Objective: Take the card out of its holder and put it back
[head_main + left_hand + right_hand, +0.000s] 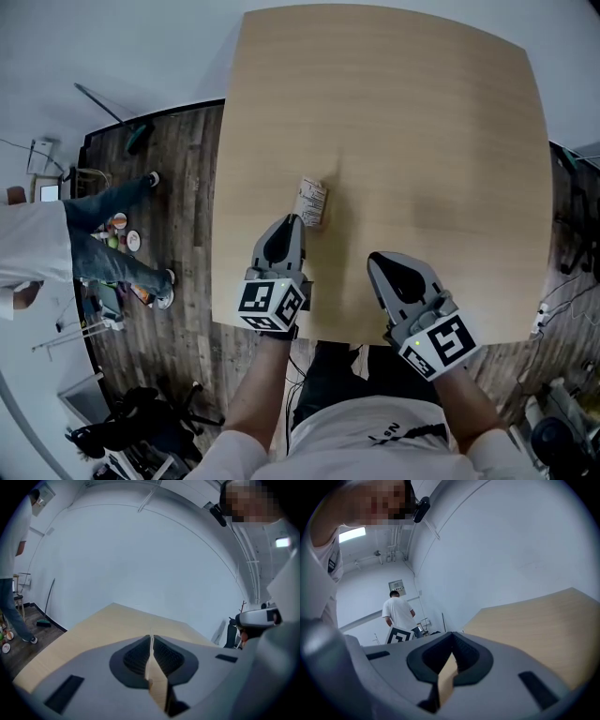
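A small printed card in its holder point(312, 202) lies on the wooden table point(422, 131), left of the middle. My left gripper point(292, 219) has its tip just left of and below the card, very close to it; contact is not clear. In the left gripper view its jaws point(151, 638) are shut and the card is hidden from that camera. My right gripper point(373, 258) rests near the table's front edge, well right of the card. The right gripper point(451, 634) is shut too, with nothing between the jaws.
A person in a white shirt and jeans point(56, 244) stands on the dark wood floor left of the table. Small items point(120, 234) lie on the floor by the person's feet. A broom point(131, 131) lies beyond. Cables point(553, 309) hang at the right.
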